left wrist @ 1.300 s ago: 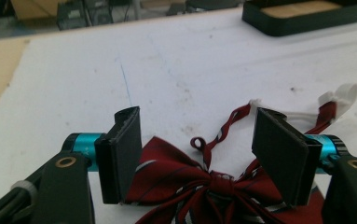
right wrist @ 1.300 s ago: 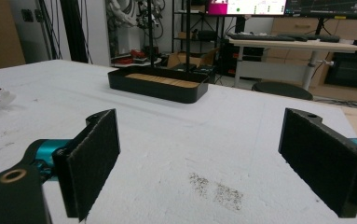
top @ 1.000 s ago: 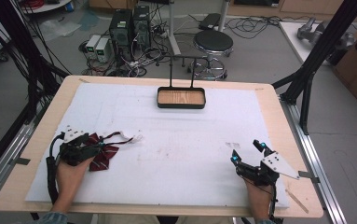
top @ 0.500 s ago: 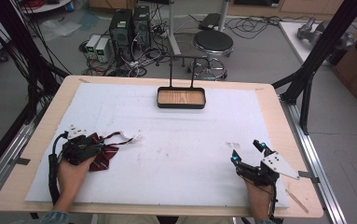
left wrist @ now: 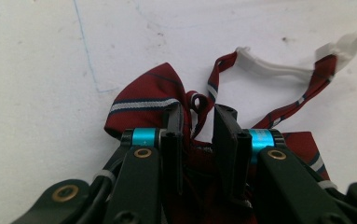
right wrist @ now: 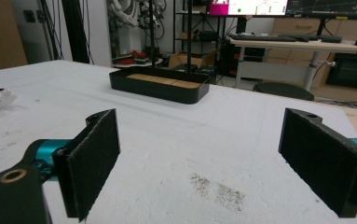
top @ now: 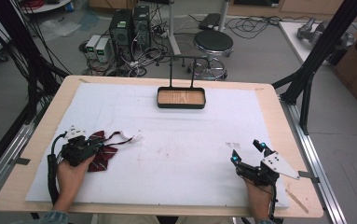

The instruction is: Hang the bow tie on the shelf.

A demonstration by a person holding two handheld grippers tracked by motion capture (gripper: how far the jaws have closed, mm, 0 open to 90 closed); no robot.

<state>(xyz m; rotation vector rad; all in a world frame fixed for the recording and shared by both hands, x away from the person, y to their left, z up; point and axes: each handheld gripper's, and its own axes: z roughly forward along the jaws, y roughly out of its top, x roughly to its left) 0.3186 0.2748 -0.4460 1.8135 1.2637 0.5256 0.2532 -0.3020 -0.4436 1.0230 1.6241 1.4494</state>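
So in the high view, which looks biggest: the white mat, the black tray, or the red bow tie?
1. White mat, by far the biggest.
2. Black tray.
3. Red bow tie, partly hidden under the left tool.
The tray sits farther from the camera, so it would look even bigger up close.

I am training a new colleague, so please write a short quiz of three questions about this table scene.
1. True or false: the right gripper is closed on the bow tie.
2. What does the left gripper hold? A) a white cloth B) a red striped bow tie C) a cable
3. Where does the black tray stand relative to both hands?

Key
1. False: its jaws stand wide apart over the bare white table cover.
2. B: the jaws have just closed on the tie's centre knot.
3. At the far middle of the table, beyond both hands, apart from the tie.
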